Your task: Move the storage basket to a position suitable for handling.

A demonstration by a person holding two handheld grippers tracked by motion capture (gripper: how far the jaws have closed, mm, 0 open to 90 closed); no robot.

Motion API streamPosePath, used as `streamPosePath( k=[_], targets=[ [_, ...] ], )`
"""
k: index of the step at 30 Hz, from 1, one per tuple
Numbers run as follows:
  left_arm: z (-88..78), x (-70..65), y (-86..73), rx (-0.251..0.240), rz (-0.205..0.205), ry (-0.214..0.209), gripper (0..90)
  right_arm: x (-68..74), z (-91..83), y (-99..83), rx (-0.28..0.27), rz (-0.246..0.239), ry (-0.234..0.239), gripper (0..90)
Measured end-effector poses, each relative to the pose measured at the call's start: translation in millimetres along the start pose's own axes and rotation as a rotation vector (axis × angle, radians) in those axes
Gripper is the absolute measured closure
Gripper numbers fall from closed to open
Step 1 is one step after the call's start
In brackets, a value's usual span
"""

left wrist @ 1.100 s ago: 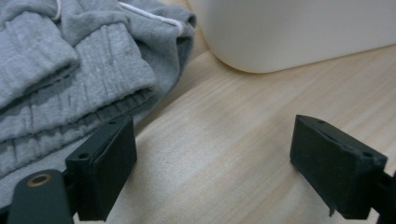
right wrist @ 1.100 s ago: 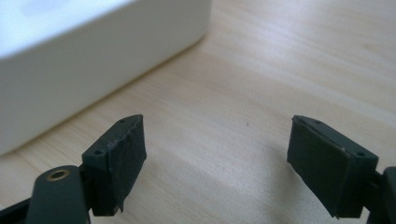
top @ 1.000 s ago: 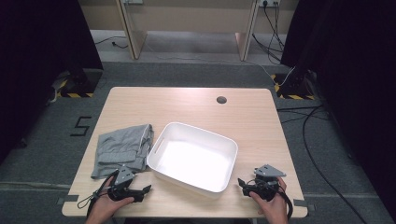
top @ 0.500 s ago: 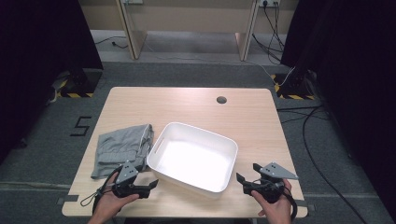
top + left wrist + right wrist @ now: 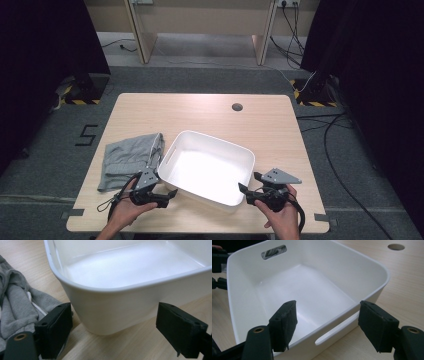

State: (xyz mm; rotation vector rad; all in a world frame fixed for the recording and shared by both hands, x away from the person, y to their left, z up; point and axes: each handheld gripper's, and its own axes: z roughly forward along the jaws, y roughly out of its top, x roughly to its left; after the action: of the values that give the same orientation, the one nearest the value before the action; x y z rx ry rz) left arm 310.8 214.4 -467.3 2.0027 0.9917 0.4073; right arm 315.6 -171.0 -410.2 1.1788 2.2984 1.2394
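One white tub [image 5: 207, 167] sits on the pale wooden bench [image 5: 200, 112], toward the person's side, and it has nothing in it — the inside is bare and glossy. One grey garment [image 5: 127, 157] lies crumpled just left of the tub, apparently touching its left wall, with a white drawstring showing in the left gripper view. Two grippers are in play, one in each hand. The left gripper [image 5: 167, 195] is at the tub's near left corner; in its own view its two black jaws stand wide apart, one on either side of that rounded corner [image 5: 100, 312], and neither pad presses on the plastic. The right gripper [image 5: 247, 192] is at the near right corner, its jaws spread with the tub's rim and a slotted handle [image 5: 337, 332] between them; they have just been closing, though a clear gap remains on both sides. A second handle slot [image 5: 273, 251] is cut in the opposite wall. One round cable hole [image 5: 237, 106] pierces the bench beyond the tub. Whether the tub's base lies flat on the bench is hard to tell from here.
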Motion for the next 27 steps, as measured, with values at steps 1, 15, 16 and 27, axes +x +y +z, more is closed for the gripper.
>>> streamPosePath(
  k=[1, 15, 16, 27],
  targets=[
    [0.1, -1.2, 0.4, 0.003, -0.001, 0.002, 13.6, 0.7, 5.2, -1.3, 0.02, -0.004, -0.002, 32.0],
    [6.8, -10.2, 7.4, 0.023, 0.013, 0.01, 12.8, -8.4, 16.6, 1.6, 0.078, -0.035, -0.075, 37.1],
    [6.8, -10.2, 7.4, 0.023, 0.013, 0.01, 12.7, -8.4, 16.6, 1.6, 0.078, -0.035, -0.075, 37.1],
    [13.5, -16.0, 16.0, 0.026, 0.005, 0.03, 13.9, -31.6, 34.5, 11.5, 0.072, -0.034, -0.086, 37.7]
  ],
)
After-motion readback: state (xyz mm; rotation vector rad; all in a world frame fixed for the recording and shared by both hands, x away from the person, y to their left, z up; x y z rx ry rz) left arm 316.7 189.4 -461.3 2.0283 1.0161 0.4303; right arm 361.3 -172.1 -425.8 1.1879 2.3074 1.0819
